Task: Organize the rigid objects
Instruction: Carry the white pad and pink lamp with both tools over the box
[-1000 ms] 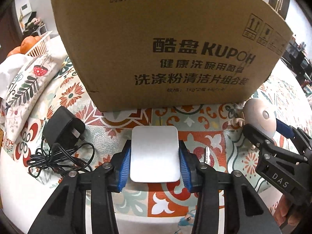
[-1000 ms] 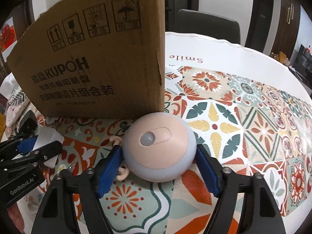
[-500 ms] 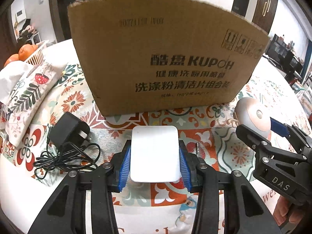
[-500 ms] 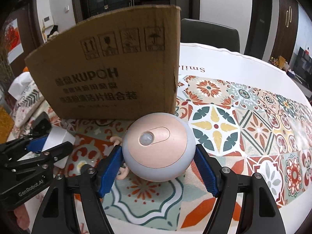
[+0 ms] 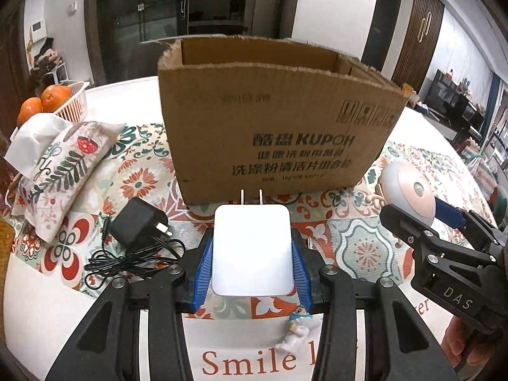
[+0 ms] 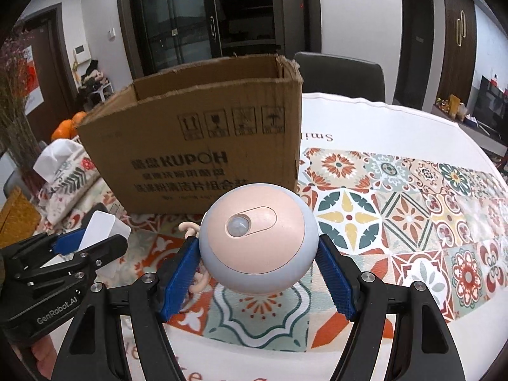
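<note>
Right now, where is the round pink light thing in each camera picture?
Left wrist view: the round pink light is at the right edge, held in the right gripper.
Right wrist view: it sits in the middle, clamped between the blue pads.
Shared landmark: the cardboard box stands behind it.

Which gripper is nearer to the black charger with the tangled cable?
Left. The left gripper, shut on the white plug adapter, is just right of the black charger. The right gripper, holding the round sensor light, is farther right, beyond the left one.
</note>
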Action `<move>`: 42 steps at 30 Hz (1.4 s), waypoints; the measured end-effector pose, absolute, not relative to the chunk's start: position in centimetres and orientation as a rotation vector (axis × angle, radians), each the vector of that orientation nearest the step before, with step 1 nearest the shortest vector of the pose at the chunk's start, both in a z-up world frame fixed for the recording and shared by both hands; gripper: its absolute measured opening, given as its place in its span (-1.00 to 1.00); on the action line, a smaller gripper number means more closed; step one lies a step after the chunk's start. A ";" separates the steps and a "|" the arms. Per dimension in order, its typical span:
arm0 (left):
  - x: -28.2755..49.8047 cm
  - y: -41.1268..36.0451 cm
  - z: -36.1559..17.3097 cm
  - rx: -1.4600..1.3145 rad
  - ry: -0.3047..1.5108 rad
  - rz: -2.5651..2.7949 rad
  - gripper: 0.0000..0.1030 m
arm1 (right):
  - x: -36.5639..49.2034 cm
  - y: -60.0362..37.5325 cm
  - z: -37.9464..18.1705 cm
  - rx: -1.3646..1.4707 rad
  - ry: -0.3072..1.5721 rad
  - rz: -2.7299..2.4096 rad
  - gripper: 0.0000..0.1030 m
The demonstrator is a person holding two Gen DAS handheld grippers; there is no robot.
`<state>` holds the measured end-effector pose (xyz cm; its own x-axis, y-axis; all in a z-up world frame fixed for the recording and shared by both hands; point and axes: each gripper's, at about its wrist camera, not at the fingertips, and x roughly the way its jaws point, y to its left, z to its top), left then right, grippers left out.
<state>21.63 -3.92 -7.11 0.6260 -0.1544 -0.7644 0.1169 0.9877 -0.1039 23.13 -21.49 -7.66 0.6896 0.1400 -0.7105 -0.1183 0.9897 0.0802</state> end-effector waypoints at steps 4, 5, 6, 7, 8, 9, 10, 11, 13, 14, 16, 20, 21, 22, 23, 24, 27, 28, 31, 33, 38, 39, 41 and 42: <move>21.4 -3.5 -6.0 -0.058 0.854 -0.165 -0.15 | 22.8 -21.3 -6.8 0.054 0.778 0.144 0.44; 21.3 -3.3 -5.7 -0.059 0.845 -0.169 -0.15 | 22.7 -21.2 -6.6 0.060 0.772 0.143 0.44; 21.4 -3.5 -5.8 -0.060 0.839 -0.172 -0.15 | 22.5 -21.0 -6.4 0.063 0.765 0.142 0.44; 21.3 -3.5 -5.5 -0.061 0.832 -0.175 -0.15 | 22.4 -20.9 -6.3 0.064 0.761 0.141 0.44; 21.2 -3.4 -5.2 -0.062 0.825 -0.178 -0.15 | 22.3 -20.8 -6.1 0.065 0.754 0.139 0.44; 21.2 -3.4 -5.1 -0.062 0.820 -0.180 -0.15 | 22.2 -20.5 -5.9 0.067 0.748 0.138 0.44; 21.2 -3.3 -4.9 -0.064 0.815 -0.182 -0.15 | 22.1 -20.4 -5.6 0.070 0.743 0.137 0.44; 21.3 -3.3 -4.9 -0.065 0.811 -0.184 -0.15 | 22.0 -20.3 -5.3 0.074 0.736 0.136 0.44; 21.3 -3.1 -4.5 -0.066 0.802 -0.191 -0.15 | 21.8 -19.9 -4.7 0.069 0.723 0.129 0.44; 21.4 -2.9 -4.3 -0.068 0.798 -0.194 -0.15 | 21.7 -19.8 -4.4 0.068 0.714 0.126 0.44; 21.3 -2.8 -3.7 -0.070 0.782 -0.201 -0.15 | 21.5 -19.6 -3.8 0.072 0.702 0.124 0.45; 21.3 -2.4 -2.5 -0.074 0.745 -0.210 -0.15 | 21.5 -19.4 -2.8 0.074 0.682 0.127 0.45; 21.3 -2.3 -2.2 -0.074 0.737 -0.213 -0.15 | 21.4 -19.3 -2.5 0.075 0.675 0.126 0.45; 21.4 -2.2 -2.0 -0.073 0.731 -0.217 -0.15 | 21.4 -19.3 -2.2 0.077 0.667 0.126 0.45; 21.4 -2.2 -1.7 -0.074 0.725 -0.220 -0.15 | 21.4 -19.3 -1.9 0.077 0.660 0.126 0.45; 21.4 -2.2 -1.4 -0.075 0.718 -0.223 -0.15 | 21.4 -19.3 -1.6 0.077 0.652 0.127 0.45; 21.6 -2.1 -0.3 -0.069 0.693 -0.228 -0.15 | 21.5 -19.2 -0.7 0.080 0.630 0.127 0.45; 21.7 -2.1 0.0 -0.066 0.686 -0.229 -0.15 | 21.5 -19.2 -0.4 0.079 0.624 0.128 0.45; 22.0 -2.1 1.0 -0.058 0.665 -0.228 -0.15 | 22.0 -19.0 0.5 0.083 0.608 0.130 0.45; 22.3 -2.2 1.6 -0.053 0.653 -0.226 -0.15 | 22.3 -18.9 1.0 0.083 0.597 0.132 0.45; 23.3 -2.1 2.6 -0.046 0.639 -0.227 -0.15 | 23.1 -18.7 2.0 0.078 0.577 0.134 0.45; 23.5 -2.1 2.7 -0.045 0.638 -0.225 -0.15 | 23.2 -18.7 2.2 0.078 0.572 0.135 0.45; 23.8 -2.1 3.1 -0.038 0.633 -0.225 -0.15 | 23.5 -18.6 2.5 0.073 0.566 0.134 0.45; 24.1 -2.1 3.2 -0.034 0.632 -0.224 -0.15 | 23.8 -18.6 2.7 0.071 0.562 0.133 0.45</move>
<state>24.12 -2.09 3.23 0.7837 -0.2178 -0.5816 0.1972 0.9753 -0.0995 23.76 -18.60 2.69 0.8378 0.1448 -0.5265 -0.1060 0.9890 0.1033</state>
